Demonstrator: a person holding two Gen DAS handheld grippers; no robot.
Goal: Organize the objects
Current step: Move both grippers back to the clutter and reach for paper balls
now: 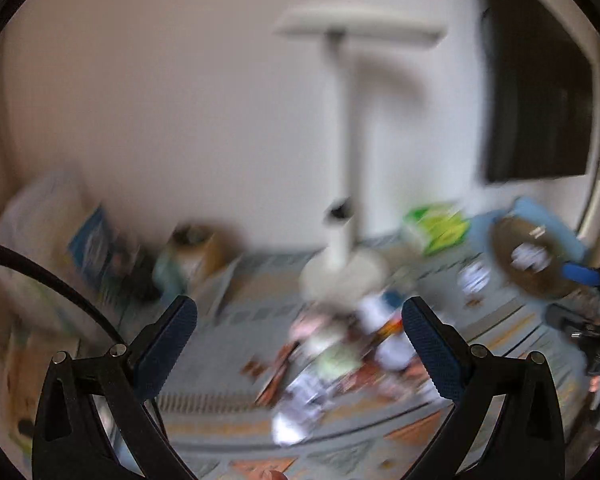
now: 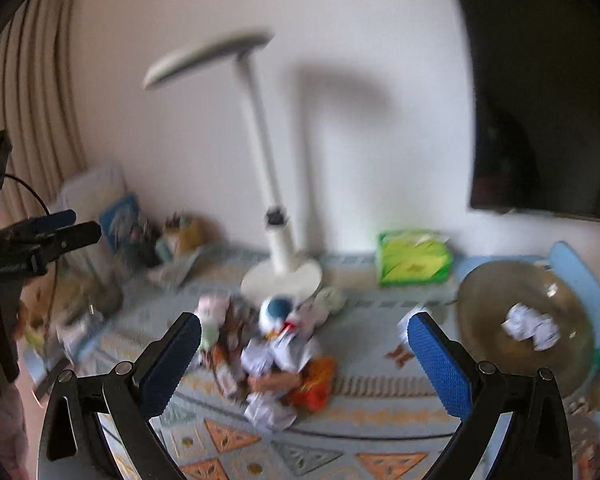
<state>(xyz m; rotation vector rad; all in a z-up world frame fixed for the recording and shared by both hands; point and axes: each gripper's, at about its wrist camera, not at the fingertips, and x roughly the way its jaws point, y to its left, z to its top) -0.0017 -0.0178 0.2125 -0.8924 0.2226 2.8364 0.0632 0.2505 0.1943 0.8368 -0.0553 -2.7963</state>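
**Both claws spread above a blurred heap; one crumpled paper in the bowl**

Both views are blurred by motion, so small details cannot be read.

The left claw [image 1: 300, 344] is held with its two fingers spread wide, and nothing is gripped between them. The right claw [image 2: 304, 354] is spread in the same way and is also empty.

On the patterned counter [image 2: 380, 412], a heap of crumpled papers and wrappers [image 2: 272, 356] is seen near the middle, just in front of the round base of a white desk lamp [image 2: 282, 264]. What each piece in the heap is cannot be told.

At the right side a brownish round bowl [image 2: 496, 300] is placed on a light blue mat [image 2: 576, 268]. Inside it one white crumpled paper [image 2: 530, 326] is lying; nothing else in it can be made out.

A green tissue pack [image 2: 414, 258] is standing far back at the wall, between the lamp and the bowl. At the far left, some books and boxes [image 2: 126, 220] are leaned by the wall.
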